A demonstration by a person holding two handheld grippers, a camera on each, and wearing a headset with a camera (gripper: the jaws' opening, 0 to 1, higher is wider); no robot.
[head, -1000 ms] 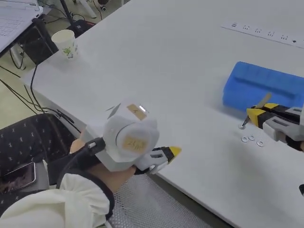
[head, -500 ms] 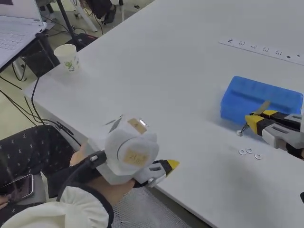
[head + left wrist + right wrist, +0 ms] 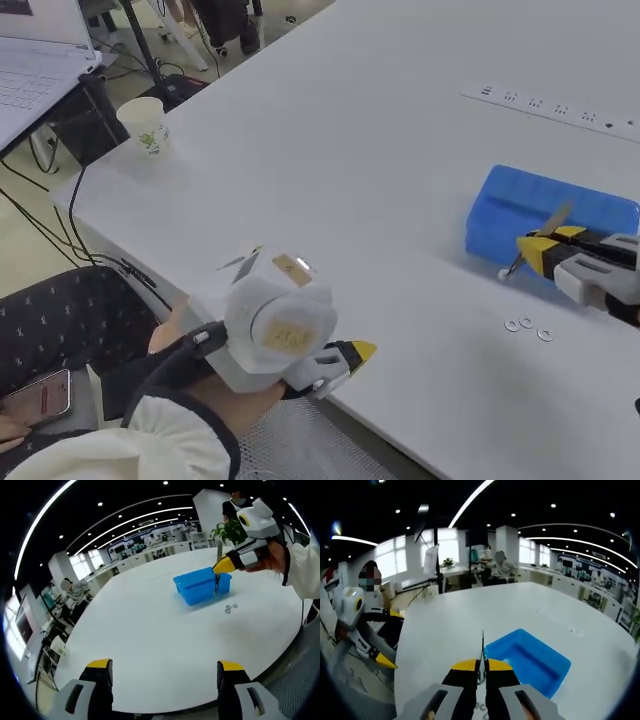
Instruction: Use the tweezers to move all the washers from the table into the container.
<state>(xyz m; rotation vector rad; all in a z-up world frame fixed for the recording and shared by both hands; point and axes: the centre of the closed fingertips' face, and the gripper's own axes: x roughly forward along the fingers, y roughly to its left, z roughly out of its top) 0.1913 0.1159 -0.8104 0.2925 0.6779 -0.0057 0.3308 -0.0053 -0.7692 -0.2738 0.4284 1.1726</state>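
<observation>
1. Both grippers work over one broad white worktop (image 3: 350,150). The left gripper (image 3: 165,666) hangs at its near edge with its jaws wide apart and nothing between them. The right gripper (image 3: 545,255) is over the right side.
2. A blue container (image 3: 550,215), an open shallow box, sits on the right part of the worktop, back from the near edge. The right gripper hovers just in front of its near wall.
3. The right gripper's jaws are closed narrow on the tweezers (image 3: 515,262), clamping them partway along the body. The handle end sticks up behind the jaws, and the tips slant down toward the worktop just beside the container's near wall.
4. The tweezers look thin and springy. By that judgement the jaw squeeze sets the tip gap, so a light, steady clamp suits them better than a hard one.
5. Three washers (image 3: 526,324) lie flat in a tight cluster between the container and the near edge, near the tweezer tips but apart from them. Whether the tips already hold one is too small to tell.
6. The washers are probably light, stiff and slippery, and they lie flat against the smooth top. The likeliest hold is across the ring, with one tip in the hole and one outside the rim.
</observation>
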